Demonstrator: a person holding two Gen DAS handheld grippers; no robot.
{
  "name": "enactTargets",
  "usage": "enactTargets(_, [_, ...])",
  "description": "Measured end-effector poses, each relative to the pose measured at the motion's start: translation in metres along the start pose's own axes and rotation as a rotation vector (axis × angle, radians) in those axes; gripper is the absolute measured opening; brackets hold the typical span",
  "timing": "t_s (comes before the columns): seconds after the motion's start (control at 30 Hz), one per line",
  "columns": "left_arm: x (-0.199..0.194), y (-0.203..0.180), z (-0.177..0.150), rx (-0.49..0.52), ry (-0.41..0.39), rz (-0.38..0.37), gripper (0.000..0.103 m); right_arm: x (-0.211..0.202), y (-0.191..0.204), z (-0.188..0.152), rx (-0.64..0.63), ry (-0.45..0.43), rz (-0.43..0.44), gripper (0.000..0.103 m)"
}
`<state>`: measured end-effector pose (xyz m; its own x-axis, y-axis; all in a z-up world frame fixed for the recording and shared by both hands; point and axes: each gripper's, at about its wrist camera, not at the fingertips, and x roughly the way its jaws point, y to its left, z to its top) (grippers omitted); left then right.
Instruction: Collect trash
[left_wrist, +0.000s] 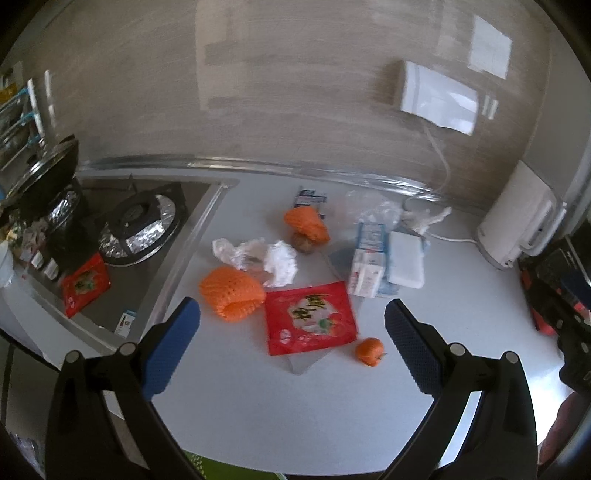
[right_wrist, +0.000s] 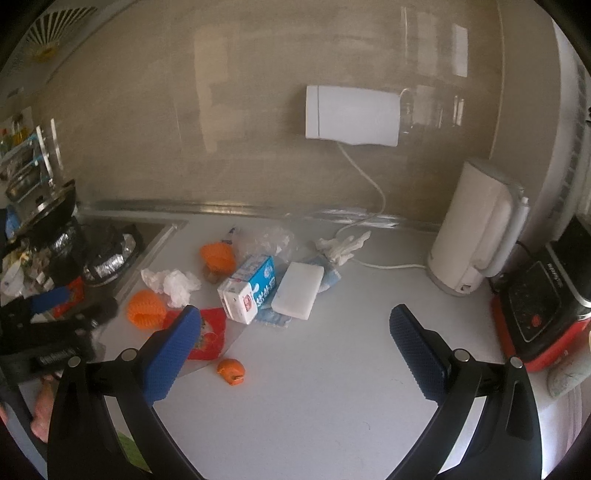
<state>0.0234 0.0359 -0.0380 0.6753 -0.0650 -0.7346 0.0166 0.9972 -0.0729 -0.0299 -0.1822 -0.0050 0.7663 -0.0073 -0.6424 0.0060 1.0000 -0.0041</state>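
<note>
left tongs (left_wrist: 291, 328): apart | right tongs (right_wrist: 295, 328): apart | red wrapper (left_wrist: 309, 317): print unreadable

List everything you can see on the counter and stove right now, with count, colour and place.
foam fruit nets: two, orange, left of the pile and behind it
red packets: two, one on the counter front, one on the stove
orange peel: one, orange, nearest the grippers
crumpled plastic: one, white, pile centre
milk carton: one, white-blue, lying mid-counter
white box: one, right of the carton
kettle: one, white, back right
hot plate: one, red-black, far right
left gripper: open, empty
right gripper: open, empty
</note>
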Motion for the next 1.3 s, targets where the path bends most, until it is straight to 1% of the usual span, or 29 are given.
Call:
enactTargets(0.17, [0.032, 0.022, -0.007, -0.015, 0.015, -0.003, 0.096, 0.040, -0.007, -0.014, 0.014, 0.056, 0.049, 0.101])
enactTargets(0.23, [0.048, 0.030, -0.010, -0.007, 0.026, 0.007, 0.096, 0.058, -0.008, -0.021, 0.010, 0.065, 0.039, 0.101])
enactTargets(0.33, [0.075, 0.039, -0.011, 0.009, 0.064, 0.020, 0.096, 0.081, -0.007, -0.028, -0.017, 0.073, 0.027, 0.101])
enactTargets(0.53, [0.127, 0.062, -0.009, -0.057, 0.127, 0.011, 0.096, 0.116, 0.000, -0.037, -0.025, 0.113, 0.064, 0.101])
enactTargets(0.67, [0.157, 0.066, -0.011, -0.043, 0.154, 0.044, 0.096, 0.135, 0.007, -0.040, -0.018, 0.144, 0.098, 0.101])
enactTargets(0.73, [0.170, 0.068, -0.010, -0.038, 0.167, 0.055, 0.086, 0.145, 0.013, -0.039, -0.021, 0.163, 0.120, 0.101])
enactTargets(0.8, [0.182, 0.070, -0.010, -0.042, 0.202, 0.060, 0.058, 0.154, 0.019, -0.036, -0.020, 0.174, 0.145, 0.101])
enactTargets(0.87, [0.187, 0.074, -0.012, -0.060, 0.216, 0.058, 0.053, 0.164, 0.028, -0.030, -0.007, 0.180, 0.164, 0.101])
enactTargets(0.9, [0.185, 0.077, -0.012, -0.076, 0.200, 0.048, 0.048, 0.167, 0.031, -0.028, -0.001, 0.180, 0.168, 0.101])
enactTargets(0.93, [0.184, 0.078, -0.012, -0.083, 0.194, 0.044, 0.046, 0.170, 0.035, -0.025, 0.006, 0.178, 0.169, 0.101])
enactTargets(1.0, [0.182, 0.080, -0.013, -0.082, 0.186, 0.036, 0.036, 0.183, 0.044, -0.020, 0.028, 0.183, 0.152, 0.101])
enactTargets(1.13, [0.176, 0.084, -0.013, -0.072, 0.173, 0.036, 0.029, 0.203, 0.061, -0.014, 0.065, 0.185, 0.131, 0.101])
enactTargets(1.2, [0.172, 0.085, -0.014, -0.074, 0.168, 0.035, 0.027, 0.214, 0.071, -0.013, 0.067, 0.190, 0.075, 0.101])
enactTargets(1.27, [0.168, 0.086, -0.015, -0.070, 0.159, 0.038, 0.026, 0.225, 0.082, -0.013, 0.063, 0.189, -0.004, 0.101])
enactTargets(1.3, [0.165, 0.088, -0.016, -0.067, 0.152, 0.037, 0.025, 0.229, 0.084, -0.013, 0.065, 0.189, -0.022, 0.100])
